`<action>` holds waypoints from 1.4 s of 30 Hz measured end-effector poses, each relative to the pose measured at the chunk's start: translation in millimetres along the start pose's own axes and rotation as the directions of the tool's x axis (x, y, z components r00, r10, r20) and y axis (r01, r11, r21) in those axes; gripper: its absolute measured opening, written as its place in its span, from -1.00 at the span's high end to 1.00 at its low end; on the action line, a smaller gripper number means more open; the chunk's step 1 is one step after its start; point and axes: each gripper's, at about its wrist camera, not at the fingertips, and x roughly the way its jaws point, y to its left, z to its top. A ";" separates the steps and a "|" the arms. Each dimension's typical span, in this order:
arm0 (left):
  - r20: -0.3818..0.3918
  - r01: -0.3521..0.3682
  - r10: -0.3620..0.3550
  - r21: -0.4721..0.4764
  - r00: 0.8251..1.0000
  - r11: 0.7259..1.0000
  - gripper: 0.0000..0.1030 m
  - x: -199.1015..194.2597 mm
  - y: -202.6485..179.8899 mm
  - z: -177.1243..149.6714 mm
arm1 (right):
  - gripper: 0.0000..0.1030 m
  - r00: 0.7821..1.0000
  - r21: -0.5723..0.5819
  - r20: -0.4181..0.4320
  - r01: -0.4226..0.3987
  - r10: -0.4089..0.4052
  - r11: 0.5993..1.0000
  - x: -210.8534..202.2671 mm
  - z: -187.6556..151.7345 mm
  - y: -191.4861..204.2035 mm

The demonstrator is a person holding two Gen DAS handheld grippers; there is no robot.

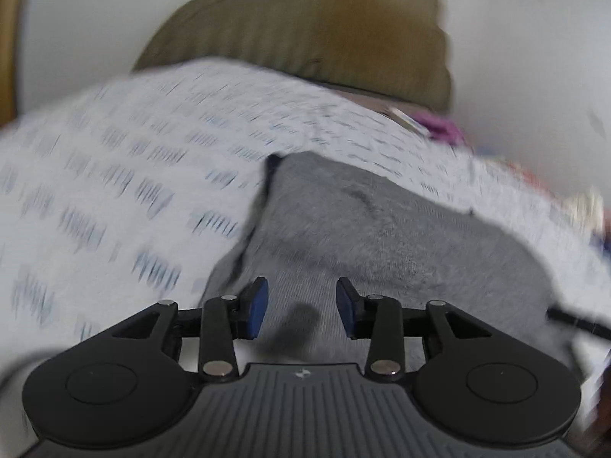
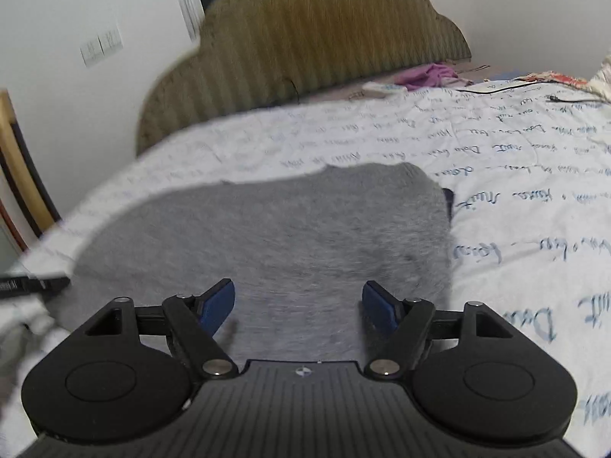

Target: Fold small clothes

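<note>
a grey fuzzy garment (image 2: 267, 236) lies flat on the printed bedspread (image 2: 515, 191).

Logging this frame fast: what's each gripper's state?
Left gripper: open, empty, over the grey garment.
Right gripper: open, empty.

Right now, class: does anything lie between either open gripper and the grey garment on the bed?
Nothing visible does. The left gripper and the right gripper each hang open directly over the grey garment, with only its fabric showing between the fingers. The purple cloth and black cable lie far off, near the headboard.
</note>
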 end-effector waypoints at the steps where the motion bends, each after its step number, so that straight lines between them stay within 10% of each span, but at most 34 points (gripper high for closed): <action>1: -0.014 0.000 -0.001 -0.085 1.000 0.996 0.25 -4.7 9.3 -4.6 | -0.57 1.000 0.011 0.012 -0.012 0.012 1.000 -3.1 -3.0 1.1; 5: -0.080 0.027 -0.057 -0.342 0.995 0.939 0.25 -3.6 37.9 -16.4 | -0.61 1.000 0.048 -0.021 0.002 -0.001 0.999 7.3 -20.3 -3.7; 10: -0.077 0.037 -0.079 -0.438 0.994 0.898 0.22 8.4 46.8 -10.1 | -0.75 0.999 0.075 0.002 -0.048 0.048 0.996 8.9 -28.5 -10.9; 22: -0.116 -0.202 0.180 -0.227 0.977 0.953 0.30 40.0 1.4 18.1 | -0.84 0.995 0.114 0.018 -0.098 0.096 0.989 7.2 -29.6 -17.5; 34: -0.127 -0.217 0.193 -0.214 0.973 0.953 0.44 40.7 3.0 18.2 | -0.88 0.994 0.117 0.020 -0.105 0.103 0.988 7.4 -29.9 -16.7; 42: -0.109 -0.209 0.194 -0.150 0.975 0.966 0.88 40.2 0.6 17.0 | -0.89 0.996 0.099 0.007 -0.093 0.093 0.991 9.0 -28.0 -13.8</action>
